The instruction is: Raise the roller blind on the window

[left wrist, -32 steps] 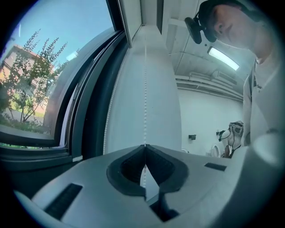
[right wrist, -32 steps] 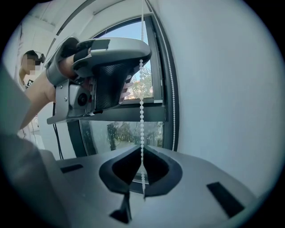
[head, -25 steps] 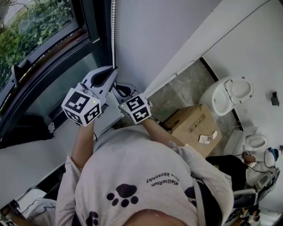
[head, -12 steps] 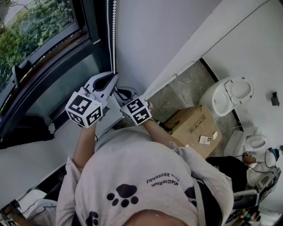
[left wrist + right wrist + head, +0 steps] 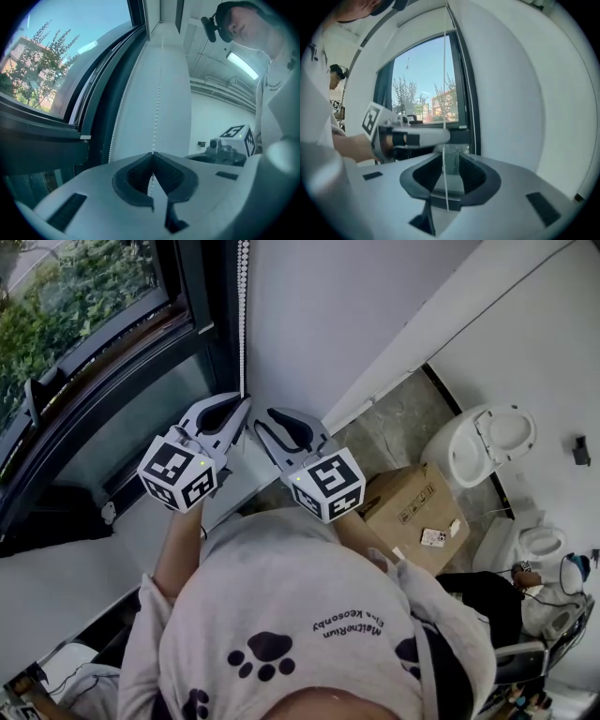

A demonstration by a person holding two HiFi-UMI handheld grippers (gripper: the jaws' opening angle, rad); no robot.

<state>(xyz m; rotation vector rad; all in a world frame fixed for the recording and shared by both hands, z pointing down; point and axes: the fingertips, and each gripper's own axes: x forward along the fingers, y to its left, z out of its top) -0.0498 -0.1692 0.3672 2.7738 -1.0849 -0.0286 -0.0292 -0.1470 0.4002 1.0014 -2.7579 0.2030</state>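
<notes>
The white bead chain (image 5: 243,315) of the blind hangs down the dark window frame (image 5: 202,296). My left gripper (image 5: 245,402) is shut on one strand of it; in the left gripper view the chain (image 5: 158,93) runs up from the pinched tips of the left gripper (image 5: 152,153). Just to its right, my right gripper (image 5: 268,418) has just been opening its jaws. In the right gripper view a chain strand (image 5: 444,70) passes loosely between the spread jaws of the right gripper (image 5: 451,153), with no pad pressing on it. I cannot make out the blind's fabric.
The window (image 5: 75,324) looks onto trees. A white wall (image 5: 328,315) is right of the chain and a white sill (image 5: 56,577) is below the frame. Far below on the floor stand a cardboard box (image 5: 412,507) and a toilet (image 5: 487,442).
The right gripper has let go of the chain, opened its jaws and risen to the left gripper's height. The left gripper has stayed in place, still shut on the chain.
</notes>
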